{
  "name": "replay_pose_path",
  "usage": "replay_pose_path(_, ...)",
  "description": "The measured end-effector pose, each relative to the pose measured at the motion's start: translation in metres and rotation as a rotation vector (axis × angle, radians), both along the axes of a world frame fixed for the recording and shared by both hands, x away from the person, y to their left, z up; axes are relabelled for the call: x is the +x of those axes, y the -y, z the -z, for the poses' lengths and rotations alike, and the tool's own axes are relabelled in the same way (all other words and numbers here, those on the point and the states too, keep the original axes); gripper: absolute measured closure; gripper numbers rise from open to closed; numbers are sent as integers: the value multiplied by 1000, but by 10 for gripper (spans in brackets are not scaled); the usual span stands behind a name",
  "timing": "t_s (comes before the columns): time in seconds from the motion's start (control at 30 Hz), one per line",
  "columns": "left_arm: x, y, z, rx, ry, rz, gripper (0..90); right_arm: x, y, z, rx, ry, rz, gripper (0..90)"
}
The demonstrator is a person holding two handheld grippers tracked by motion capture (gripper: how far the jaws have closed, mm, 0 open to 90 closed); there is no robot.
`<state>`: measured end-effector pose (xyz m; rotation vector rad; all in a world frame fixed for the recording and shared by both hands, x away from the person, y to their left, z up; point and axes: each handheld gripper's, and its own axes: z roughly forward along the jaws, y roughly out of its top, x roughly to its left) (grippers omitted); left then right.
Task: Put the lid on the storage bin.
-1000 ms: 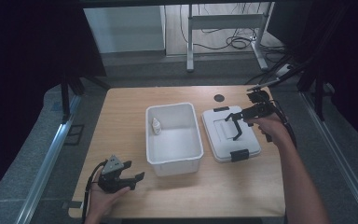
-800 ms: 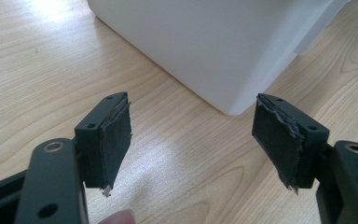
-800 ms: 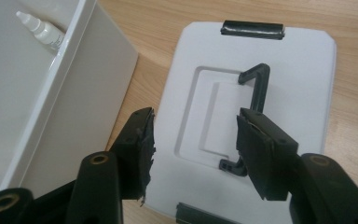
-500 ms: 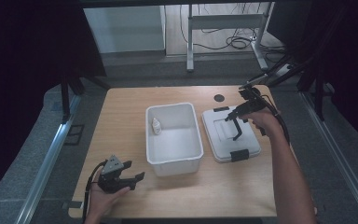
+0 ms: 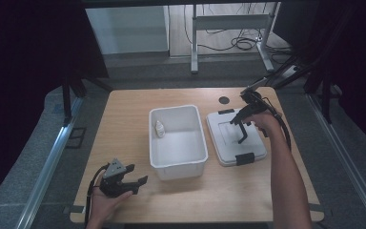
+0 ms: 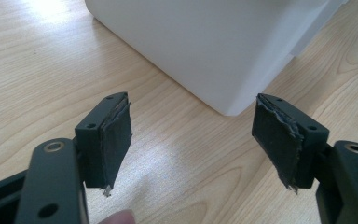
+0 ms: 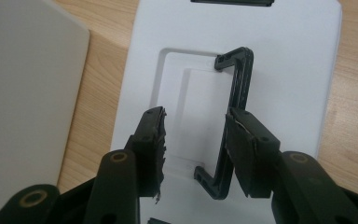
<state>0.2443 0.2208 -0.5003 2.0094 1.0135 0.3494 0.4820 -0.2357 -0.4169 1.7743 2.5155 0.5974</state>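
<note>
A white bin [image 5: 177, 157] stands mid-table with a small white bottle [image 5: 159, 129] inside against its left wall. To its right lies a flat white lid [image 5: 228, 149] with a black handle [image 7: 240, 88] in its recess. My right gripper [image 5: 240, 125] hovers over that lid, open; in the right gripper view [image 7: 193, 140] its right jaw overlaps the handle's bar and nothing is held. My left gripper [image 5: 132, 180] rests low near the table's front left, open. In the left gripper view [image 6: 191, 135] it faces the bin's near corner [image 6: 223, 70], a short way off.
Black clips [image 5: 244, 159] sit at the lid's near and far ends. A small dark round spot [image 5: 224, 100] marks the wooden table [image 5: 124, 129] behind the lid. Metal rails and cables lie on the floor beyond the far edge.
My right gripper has moved left and down from the table's far right corner to over the lid's handle. The left gripper has stayed put.
</note>
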Motion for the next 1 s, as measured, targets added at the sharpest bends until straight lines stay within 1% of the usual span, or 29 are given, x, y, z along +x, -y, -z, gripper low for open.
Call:
replay_pose_path(0.27, 0, 2, 1, 2, -3, 2, 284, 3, 4, 5, -19, -9, 18, 598)
replay_pose_path(0.5, 0, -1, -1, -1, 3, -4, 284, 7, 6, 14, -35, -30, 32, 610)
replay_pose_path(0.63, 0, -1, -1, 1, 2, -4, 285, 10, 8, 20, -37, -46, 49, 616)
replay_pose_path(0.73, 0, 0, 0, 4, 2, -2, 285, 12, 9, 24, -34, -55, 54, 634)
replay_pose_path(0.8, 0, 0, 0, 4, 2, -3, 285, 14, 10, 28, -24, -68, 57, 669)
replay_pose_path(0.83, 0, 0, 0, 4, 2, -3, 285, 14, 10, 28, -24, -68, 57, 669)
replay_pose_path(0.87, 0, 0, 0, 4, 1, -3, 285, 15, 10, 29, -18, -81, 58, 680)
replay_pose_path(1.0, 1, 0, 0, 6, 0, -4, 285, 15, 10, 32, -12, -91, 61, 699)
